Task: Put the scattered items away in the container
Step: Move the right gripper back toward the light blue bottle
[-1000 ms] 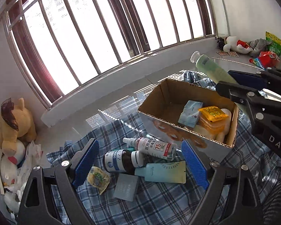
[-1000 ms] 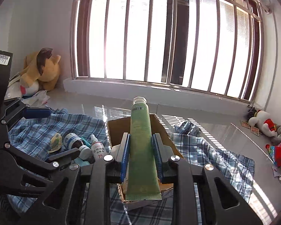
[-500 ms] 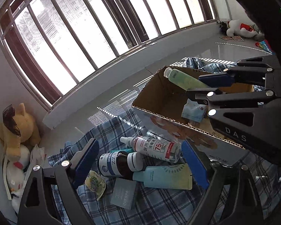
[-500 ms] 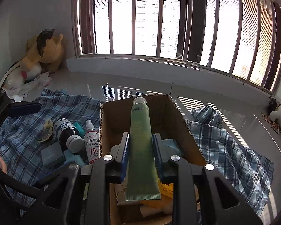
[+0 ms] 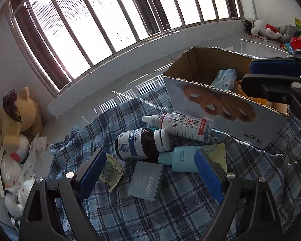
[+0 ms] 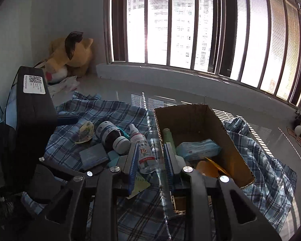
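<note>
The cardboard box (image 6: 232, 140) (image 5: 226, 108) stands on a blue plaid cloth. The green tube (image 6: 167, 137) lies inside it along the left wall, beside a blue tissue pack (image 6: 198, 148) and an orange packet (image 6: 208, 166). My right gripper (image 6: 150, 158) is open and empty over the box's left wall. My left gripper (image 5: 150, 172) is open, low over the scattered items: a spray bottle (image 5: 180, 125), a dark bottle (image 5: 140, 143), a light blue tube (image 5: 188, 158), a grey flat box (image 5: 146, 180) and a small sachet (image 5: 110, 168).
Plush toys lie in the left corner (image 5: 12, 118) and at the far right (image 5: 264, 29). A barred window and low sill run along the back. The glossy floor (image 6: 190, 98) surrounds the cloth.
My right gripper lowered the green tube into the box, opened and let it go. The left gripper dropped closer to the scattered items.
</note>
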A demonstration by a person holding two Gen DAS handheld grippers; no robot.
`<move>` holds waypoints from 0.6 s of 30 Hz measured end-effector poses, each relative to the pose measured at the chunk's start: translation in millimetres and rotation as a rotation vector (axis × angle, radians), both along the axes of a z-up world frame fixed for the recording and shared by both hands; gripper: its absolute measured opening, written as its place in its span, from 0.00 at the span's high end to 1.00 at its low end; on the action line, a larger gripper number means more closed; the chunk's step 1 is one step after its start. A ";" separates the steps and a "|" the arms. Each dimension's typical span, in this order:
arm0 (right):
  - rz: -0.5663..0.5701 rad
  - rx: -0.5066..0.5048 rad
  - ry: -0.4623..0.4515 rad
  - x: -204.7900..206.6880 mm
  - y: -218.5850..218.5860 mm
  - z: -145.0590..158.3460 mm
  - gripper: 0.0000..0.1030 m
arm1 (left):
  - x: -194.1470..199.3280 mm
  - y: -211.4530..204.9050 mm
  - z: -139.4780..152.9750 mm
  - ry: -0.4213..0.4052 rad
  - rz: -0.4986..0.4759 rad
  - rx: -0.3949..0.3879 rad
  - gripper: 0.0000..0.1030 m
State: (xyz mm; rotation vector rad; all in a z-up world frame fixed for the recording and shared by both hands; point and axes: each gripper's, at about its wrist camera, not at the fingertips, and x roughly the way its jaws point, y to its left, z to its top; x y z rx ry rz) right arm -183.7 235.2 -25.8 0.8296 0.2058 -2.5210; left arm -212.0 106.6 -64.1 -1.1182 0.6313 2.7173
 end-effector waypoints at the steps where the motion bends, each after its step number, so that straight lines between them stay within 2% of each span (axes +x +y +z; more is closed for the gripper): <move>1: 0.024 -0.011 -0.014 0.9 -6.3 0.0 0.78 | 2.2 -4.6 1.6 -0.005 -0.002 0.014 0.12; 3: 0.066 -0.010 -0.039 0.6 -19.2 -5.3 0.77 | 5.6 -12.4 5.6 0.001 0.004 0.024 0.11; 8: 0.074 0.025 -0.103 -8.9 -39.4 -37.9 0.77 | 2.0 -28.9 -1.4 -0.001 0.037 -0.009 0.11; 13: 0.066 0.102 -0.143 -23.4 -52.3 -75.6 0.77 | -6.6 -45.0 -29.9 -0.074 0.047 -0.005 0.11; 16: 0.070 0.113 -0.199 -34.3 -53.6 -94.3 0.77 | -10.3 -48.6 -48.6 -0.117 0.027 -0.011 0.11; 18: 0.073 0.126 -0.224 -38.4 -53.6 -102.7 0.73 | -12.8 -49.6 -58.6 -0.142 0.014 -0.011 0.12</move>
